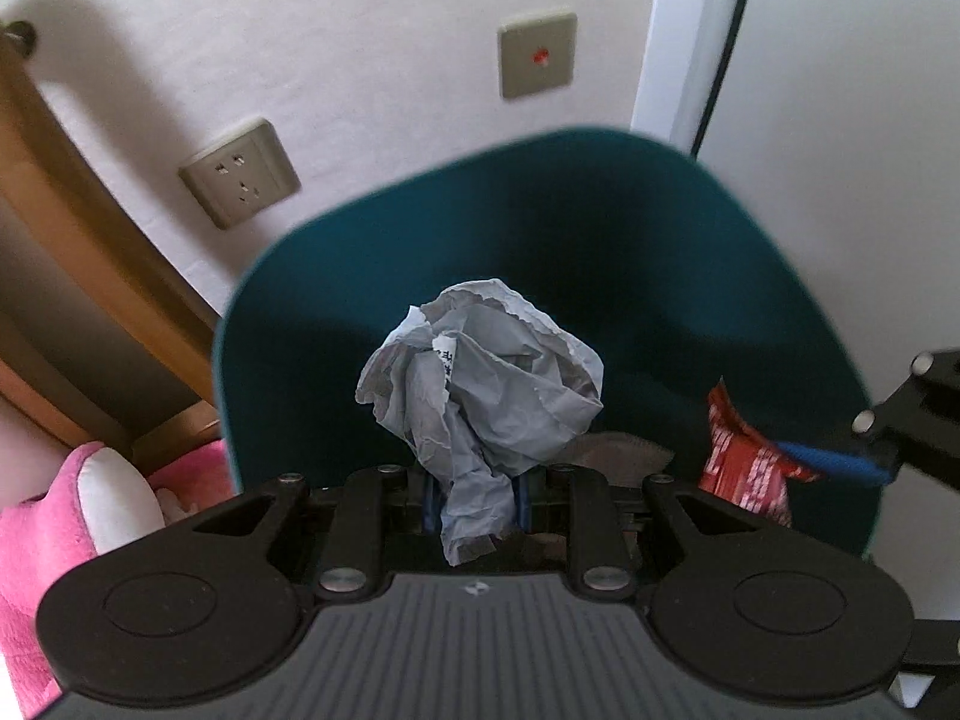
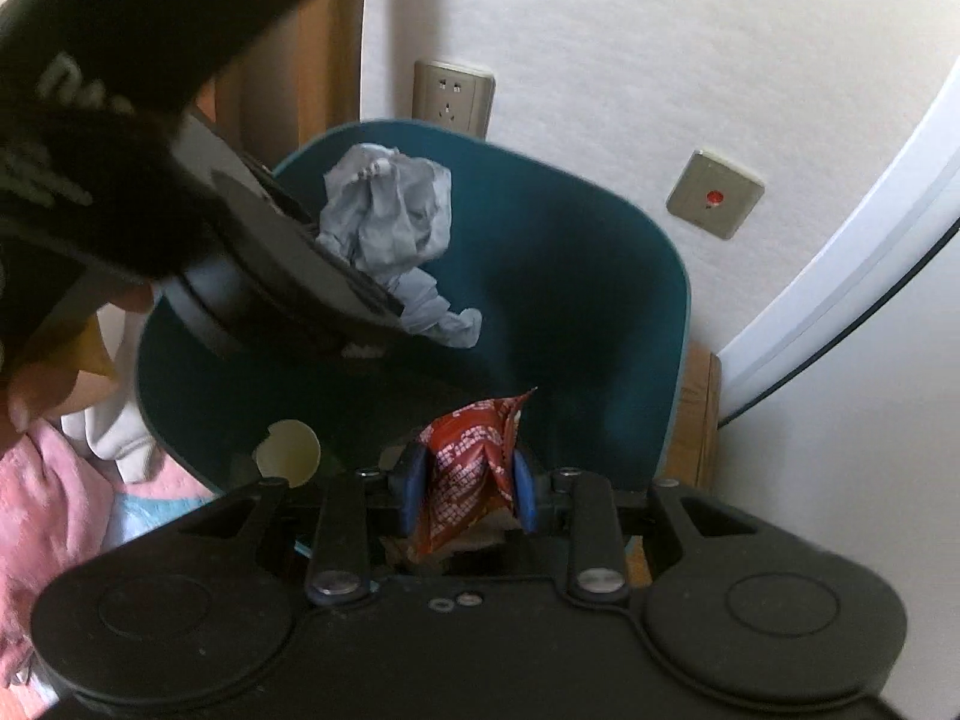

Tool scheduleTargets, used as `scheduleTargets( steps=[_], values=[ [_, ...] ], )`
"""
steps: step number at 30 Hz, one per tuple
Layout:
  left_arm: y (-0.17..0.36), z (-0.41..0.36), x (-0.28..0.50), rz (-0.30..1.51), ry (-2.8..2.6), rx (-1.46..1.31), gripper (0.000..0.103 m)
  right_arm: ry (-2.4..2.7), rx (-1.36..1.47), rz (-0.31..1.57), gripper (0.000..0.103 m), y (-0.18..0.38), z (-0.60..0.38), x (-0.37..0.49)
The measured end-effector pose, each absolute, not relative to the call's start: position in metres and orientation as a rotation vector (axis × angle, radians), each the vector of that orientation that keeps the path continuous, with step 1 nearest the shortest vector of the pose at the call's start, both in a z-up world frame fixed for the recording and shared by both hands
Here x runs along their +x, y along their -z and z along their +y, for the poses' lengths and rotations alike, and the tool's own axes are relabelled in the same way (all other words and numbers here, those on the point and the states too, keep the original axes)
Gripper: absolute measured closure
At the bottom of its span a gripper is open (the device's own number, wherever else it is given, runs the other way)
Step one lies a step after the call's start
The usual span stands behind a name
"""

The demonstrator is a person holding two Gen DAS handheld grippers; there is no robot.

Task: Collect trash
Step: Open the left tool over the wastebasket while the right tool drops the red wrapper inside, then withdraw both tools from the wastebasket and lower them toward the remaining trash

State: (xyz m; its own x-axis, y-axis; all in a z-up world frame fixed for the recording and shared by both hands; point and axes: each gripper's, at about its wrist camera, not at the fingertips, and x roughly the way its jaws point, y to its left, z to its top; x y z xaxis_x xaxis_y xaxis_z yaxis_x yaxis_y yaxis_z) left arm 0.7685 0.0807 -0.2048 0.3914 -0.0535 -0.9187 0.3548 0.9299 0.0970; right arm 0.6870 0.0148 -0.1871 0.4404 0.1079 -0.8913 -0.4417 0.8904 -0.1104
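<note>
1. While both hands hang over the mouth of the dark teal plastic bin (image 1: 600, 252), each claw has a piece of rubbish clamped between its blue pads, and that is what the next move turns on: each piece sits directly above the bin's opening, not beside it.
2. The left gripper (image 1: 474, 498) is closed tight on the lower tail of a crumpled grey paper wad (image 1: 480, 384). The bulk of the wad stands out beyond the fingertips, towards the far wall of the bin.
3. The right gripper (image 2: 462, 492) is clamped on a crinkled red foil snack wrapper (image 2: 474, 462), whose long axis runs out along the fingers, its pointed end aimed into the bin.
4. Seen from the right wrist, the left claw with its grey wad is farther in, near the bin's far left rim, while the red wrapper hangs over the near side. The two are apart and not touching.
5. Inside the bin, near its left wall, a pale round cup-like thing (image 2: 288, 450) already lies.
6. My guess: both claws point steeply down, so letting go should drop each piece inside; neither hand looks better placed.
</note>
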Motion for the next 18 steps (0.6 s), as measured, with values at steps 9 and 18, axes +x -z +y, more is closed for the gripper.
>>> scheduleTargets(
  steps=[9,18],
  values=[
    [0.227,0.071,0.784,1.258,0.295,0.321,0.080,-0.332,-0.380,1.102,0.070,0.199,0.016,0.700],
    [0.214,0.076,0.784,1.222,0.308,0.267,0.047,-0.334,-0.336,1.069,0.063,0.192,0.012,0.697]
  ],
)
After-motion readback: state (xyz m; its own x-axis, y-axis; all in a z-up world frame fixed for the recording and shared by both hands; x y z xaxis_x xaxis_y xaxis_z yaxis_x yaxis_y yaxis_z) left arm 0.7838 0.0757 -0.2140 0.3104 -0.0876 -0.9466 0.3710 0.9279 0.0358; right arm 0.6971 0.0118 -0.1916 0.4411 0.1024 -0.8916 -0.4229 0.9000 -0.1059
